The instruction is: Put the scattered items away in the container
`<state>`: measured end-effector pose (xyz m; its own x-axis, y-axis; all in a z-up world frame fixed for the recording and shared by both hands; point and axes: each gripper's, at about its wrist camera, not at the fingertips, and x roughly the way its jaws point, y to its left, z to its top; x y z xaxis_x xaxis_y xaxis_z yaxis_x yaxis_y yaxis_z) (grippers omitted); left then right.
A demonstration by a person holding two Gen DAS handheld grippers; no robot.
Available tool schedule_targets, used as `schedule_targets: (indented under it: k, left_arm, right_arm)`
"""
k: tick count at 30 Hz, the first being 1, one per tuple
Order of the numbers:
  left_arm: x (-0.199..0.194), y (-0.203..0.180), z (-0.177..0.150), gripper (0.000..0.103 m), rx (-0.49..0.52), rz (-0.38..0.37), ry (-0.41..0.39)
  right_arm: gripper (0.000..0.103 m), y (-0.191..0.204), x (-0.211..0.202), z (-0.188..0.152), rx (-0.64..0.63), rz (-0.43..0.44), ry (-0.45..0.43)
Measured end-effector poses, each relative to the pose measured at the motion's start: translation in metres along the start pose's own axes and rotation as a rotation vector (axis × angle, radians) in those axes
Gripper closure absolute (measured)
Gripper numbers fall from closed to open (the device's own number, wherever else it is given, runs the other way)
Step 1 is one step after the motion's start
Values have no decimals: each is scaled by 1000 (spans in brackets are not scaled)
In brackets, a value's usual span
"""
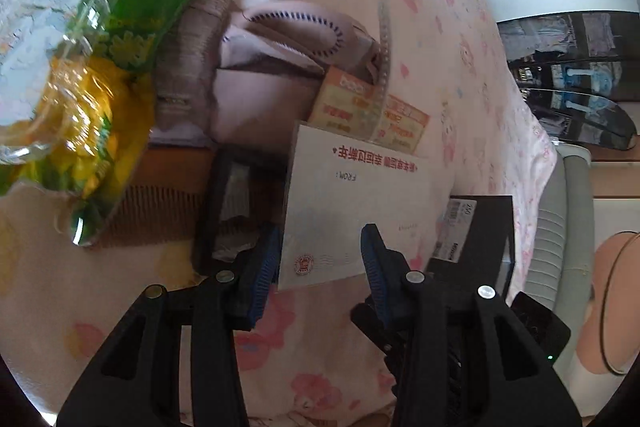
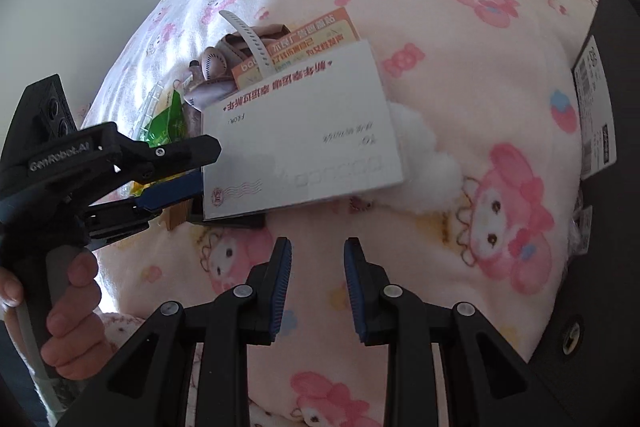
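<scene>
Both grippers empty: left (image 1: 320,255) jaws part-open astride the envelope (image 1: 352,195) edge (lined up to pinch, likely), right (image 2: 318,279) narrowly parted above the blanket (image 2: 460,107); envelope lying over the box (image 1: 208,227) pile, not yet tucked in

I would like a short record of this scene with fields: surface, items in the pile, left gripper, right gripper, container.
surface: pink blanket with cartoon print
items in the pile: white envelope, orange card, green and yellow snack bag, pink fabric pieces, white strap, white fluff
left gripper: open, jaws on both sides of the envelope's near corner, not pressing it
right gripper: open, nothing between the jaws, above the blanket
container: cannot tell which it is; a black box lies at the right edge
</scene>
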<state>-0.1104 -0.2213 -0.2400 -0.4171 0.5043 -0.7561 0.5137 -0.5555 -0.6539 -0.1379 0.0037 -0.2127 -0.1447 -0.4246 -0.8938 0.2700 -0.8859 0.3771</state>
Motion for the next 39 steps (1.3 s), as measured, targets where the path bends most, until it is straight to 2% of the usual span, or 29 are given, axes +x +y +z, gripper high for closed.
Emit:
schedule_targets:
  k: [1, 3, 5, 8, 12, 14, 16, 22, 26, 28, 31, 34, 37, 39]
  left_arm:
    - [1, -1, 0, 61, 0, -3, -2]
    - [-3, -2, 3, 61, -2, 43, -47]
    - [-8, 1, 6, 61, -22, 38, -76]
    - [-2, 6, 12, 61, -55, 5, -60]
    - [1, 1, 11, 62, -25, 65, -66]
    - [0, -6, 10, 74, 7, 133, -98]
    - [0, -12, 8, 80, 45, 160, -116]
    - [11, -24, 5, 83, 100, 93, -54]
    - [4, -31, 1, 87, 126, 61, -69]
    - [4, -33, -2, 88, 132, 73, -73]
    - [3, -26, 0, 88, 108, 90, -77]
    - [0, -17, 5, 87, 66, 82, -90]
    - [-4, -14, 13, 87, 52, 104, -134]
    - [-7, -15, 18, 87, 48, 70, -153]
  right_arm:
    - [79, -2, -1, -1, 8, -11, -9]
    - [79, -8, -2, 0, 28, -24, -21]
    - [79, -11, -3, 5, 43, -26, -32]
    - [79, -17, -1, 12, 74, -2, -41]
    - [79, -21, 7, 22, 126, 33, -50]
    - [77, -18, 11, 25, 127, 43, -71]
    - [76, -16, 15, 28, 138, 57, -73]
    - [76, -9, 11, 23, 126, 69, -77]
    - [76, -7, -5, 14, 114, 39, -87]
    - [76, -4, -15, 17, 99, 21, -100]
    - [76, 0, -28, 32, 69, -19, -159]
    - [74, -13, -29, 56, 111, -89, -198]
    - [74, -36, -20, 79, 177, -86, -153]
    - [74, -44, -15, 90, 206, -55, -128]
